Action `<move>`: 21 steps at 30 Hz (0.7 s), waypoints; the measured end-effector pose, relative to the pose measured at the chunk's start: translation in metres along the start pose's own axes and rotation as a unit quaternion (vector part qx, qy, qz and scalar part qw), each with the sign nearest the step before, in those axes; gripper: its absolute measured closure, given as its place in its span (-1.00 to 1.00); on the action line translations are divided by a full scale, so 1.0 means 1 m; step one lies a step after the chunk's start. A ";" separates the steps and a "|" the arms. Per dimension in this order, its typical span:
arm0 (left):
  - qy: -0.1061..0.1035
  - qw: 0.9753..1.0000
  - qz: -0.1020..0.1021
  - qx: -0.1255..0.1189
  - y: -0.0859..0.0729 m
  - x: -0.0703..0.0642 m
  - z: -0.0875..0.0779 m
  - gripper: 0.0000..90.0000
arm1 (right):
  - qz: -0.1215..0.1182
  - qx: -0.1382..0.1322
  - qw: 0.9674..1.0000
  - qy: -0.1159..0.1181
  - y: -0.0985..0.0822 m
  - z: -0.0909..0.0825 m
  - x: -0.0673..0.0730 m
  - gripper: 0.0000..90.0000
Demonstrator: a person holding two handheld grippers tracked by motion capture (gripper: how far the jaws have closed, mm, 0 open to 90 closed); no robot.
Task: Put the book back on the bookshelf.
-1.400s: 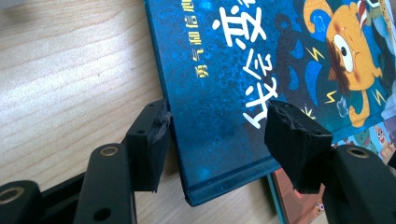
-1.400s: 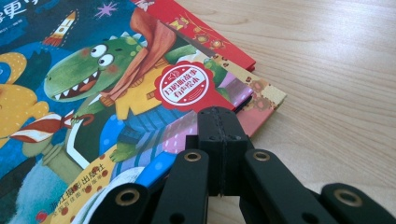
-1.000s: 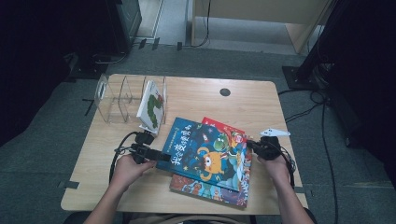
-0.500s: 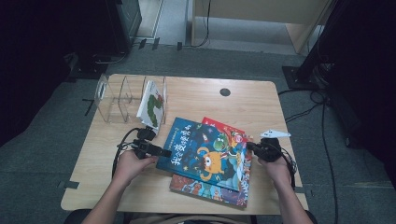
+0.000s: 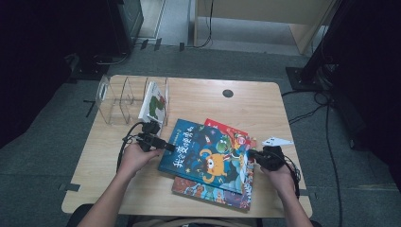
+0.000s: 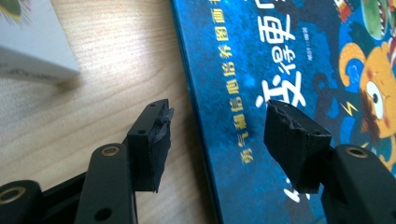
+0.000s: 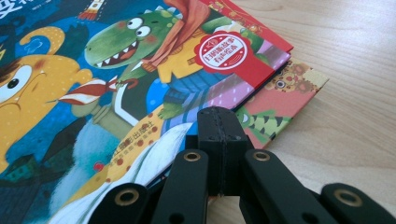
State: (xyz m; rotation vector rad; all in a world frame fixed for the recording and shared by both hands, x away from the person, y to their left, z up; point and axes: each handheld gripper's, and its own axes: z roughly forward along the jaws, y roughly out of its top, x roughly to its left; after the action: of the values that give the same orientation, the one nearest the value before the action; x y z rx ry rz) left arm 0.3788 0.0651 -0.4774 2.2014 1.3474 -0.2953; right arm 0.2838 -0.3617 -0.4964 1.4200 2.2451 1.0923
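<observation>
L gripper (image 6: 215,130) agape astride blue book (image 6: 289,93) edge

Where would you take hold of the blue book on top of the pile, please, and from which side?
By its left edge, coming in low from the left. The blue book lies flat, and that edge overhangs the books beneath, above bare table. The open left gripper already straddles it, one jaw over the cover and one over the wood.

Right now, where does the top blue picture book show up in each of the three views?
High view: blue book lies centre-front on the table, atop the stack.
Left gripper view: it covers the right half, its edge running between the open fingers.
Right gripper view: upper left.
Shared landmark: its orange monster.
</observation>
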 end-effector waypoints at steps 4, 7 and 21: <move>0.002 1.000 0.000 0.004 0.004 0.001 0.003 -0.07 | -0.001 0.002 1.000 0.003 -0.002 -0.002 0.002 1.00; -0.003 1.000 -0.002 0.006 0.007 0.002 0.005 -0.08 | -0.002 0.004 1.000 0.004 -0.003 -0.003 0.005 1.00; -0.007 1.000 -0.006 0.013 0.010 0.003 0.012 -0.31 | -0.008 0.007 1.000 0.008 -0.009 -0.007 0.012 1.00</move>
State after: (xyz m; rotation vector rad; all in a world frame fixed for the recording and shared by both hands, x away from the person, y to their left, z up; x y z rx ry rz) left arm 0.3900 0.0573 -0.4853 2.2099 1.3563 -0.3328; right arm 0.2680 -0.3571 -0.4957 1.4020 2.2755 1.0875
